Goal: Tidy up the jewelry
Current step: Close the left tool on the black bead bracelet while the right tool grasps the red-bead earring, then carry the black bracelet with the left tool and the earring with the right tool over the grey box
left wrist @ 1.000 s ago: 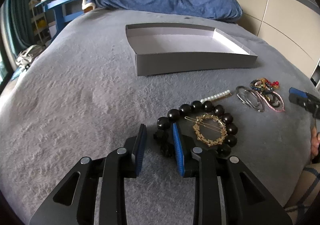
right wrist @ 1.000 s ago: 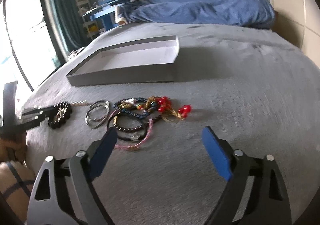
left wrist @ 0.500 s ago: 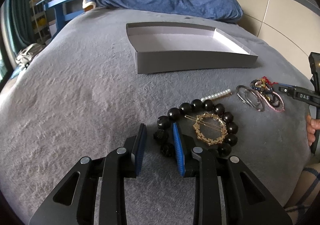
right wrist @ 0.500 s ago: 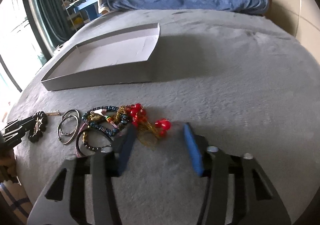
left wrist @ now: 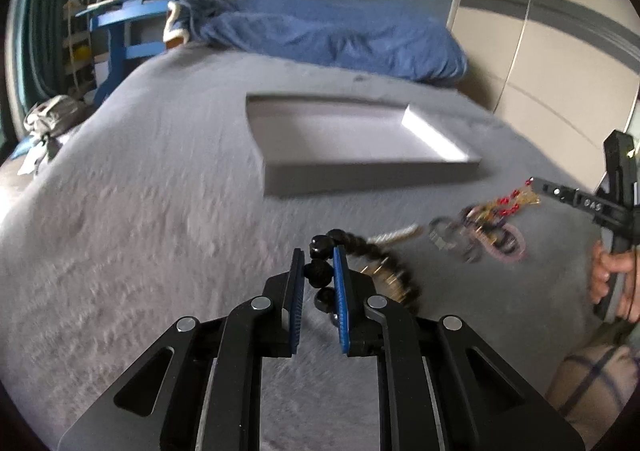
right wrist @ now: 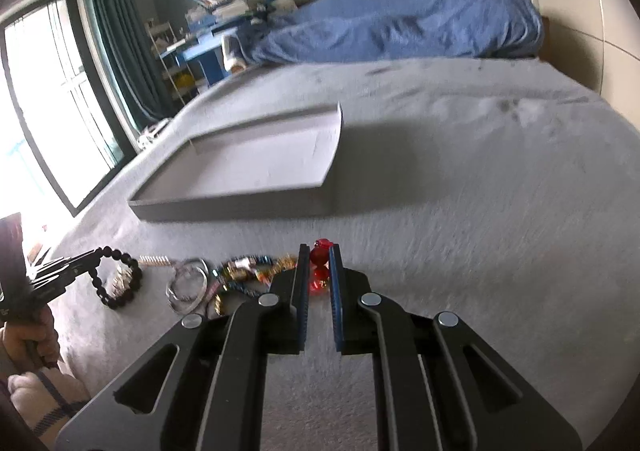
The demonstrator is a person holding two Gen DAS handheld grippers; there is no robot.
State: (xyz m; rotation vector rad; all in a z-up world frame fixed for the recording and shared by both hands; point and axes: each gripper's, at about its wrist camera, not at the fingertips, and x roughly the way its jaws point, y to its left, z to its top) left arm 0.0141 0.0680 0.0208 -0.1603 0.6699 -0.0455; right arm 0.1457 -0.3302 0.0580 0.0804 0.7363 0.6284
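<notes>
**A:** What's the biggest thing you see?

**B:** The grey bed (left wrist: 132,211). You work on top of it. A blue blanket (left wrist: 340,39) is bunched at the far end.

**A:** And next?

**B:** The flat grey box (left wrist: 360,175). It sits on the bed, past the jewelry. Its floor shows bare.

**A:** What is your left gripper (left wrist: 317,257) doing?

**B:** Its blue pads are squeezed in close on the black beads (left wrist: 320,271). One bead is pinched right between them. The bead ring (right wrist: 116,279) looks lifted on that side in the right view. Its other side hangs down to the bed.

**A:** Anything inside the ring?

**B:** A gold clip (left wrist: 386,277), but it is blurry. A little pearl pin (left wrist: 394,233) lies just past the beads.

**A:** And your right gripper (right wrist: 319,251)?

**B:** Its pads are nearly together too. Red beads (right wrist: 319,263) sit right between them, at the tips. A gold chain (right wrist: 286,262) runs from them back to the pile (right wrist: 240,271) on the left.

**A:** What's in the pile?

**B:** Tangled bracelets. Silver hoops (right wrist: 188,283) lie just beside them. The pile is between your two grippers, near the box but not in it.
</notes>
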